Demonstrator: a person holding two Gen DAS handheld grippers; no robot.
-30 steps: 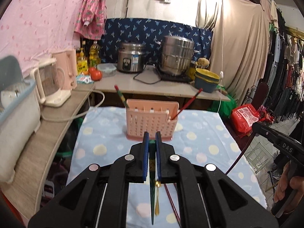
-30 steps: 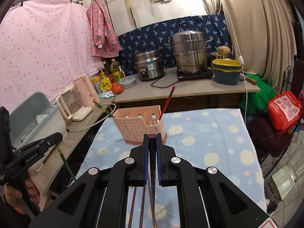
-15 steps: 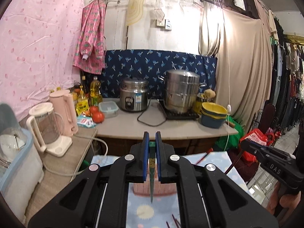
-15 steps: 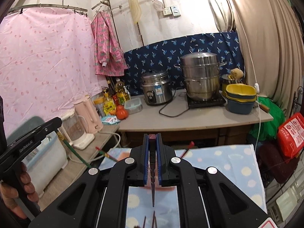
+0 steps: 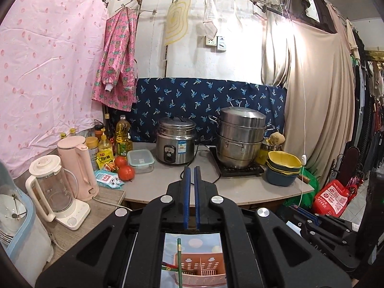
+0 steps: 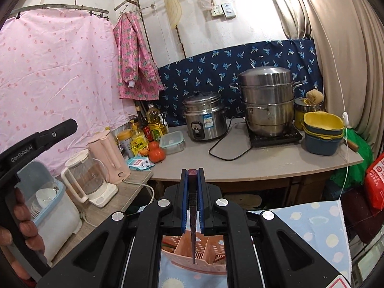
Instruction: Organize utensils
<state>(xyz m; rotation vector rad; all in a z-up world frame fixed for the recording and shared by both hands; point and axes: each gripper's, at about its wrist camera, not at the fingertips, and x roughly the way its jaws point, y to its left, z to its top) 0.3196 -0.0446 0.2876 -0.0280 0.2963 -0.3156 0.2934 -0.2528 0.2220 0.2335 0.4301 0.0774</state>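
Note:
A pink slotted utensil basket (image 5: 202,272) stands on the blue dotted tablecloth, seen below both grippers; it also shows in the right wrist view (image 6: 194,252). A green chopstick (image 5: 178,261) stands in the basket's left end, free of the fingers. My left gripper (image 5: 191,171) is above it, its blue pads a narrow gap apart with nothing between them. My right gripper (image 6: 192,171) is shut on a dark red chopstick (image 6: 192,213), which hangs point down over the basket's middle compartment.
Behind is a counter (image 6: 264,158) with a rice cooker (image 5: 175,144), a steel steamer pot (image 5: 241,139), stacked bowls (image 5: 283,168), tomatoes, bottles and a pink kettle (image 5: 76,168). A blender jug (image 5: 55,192) and a dish box (image 6: 50,211) stand at left.
Both grippers rose and tilted up over the basket. The green chopstick left my left gripper and now stands in the basket. The right still holds its red chopstick.

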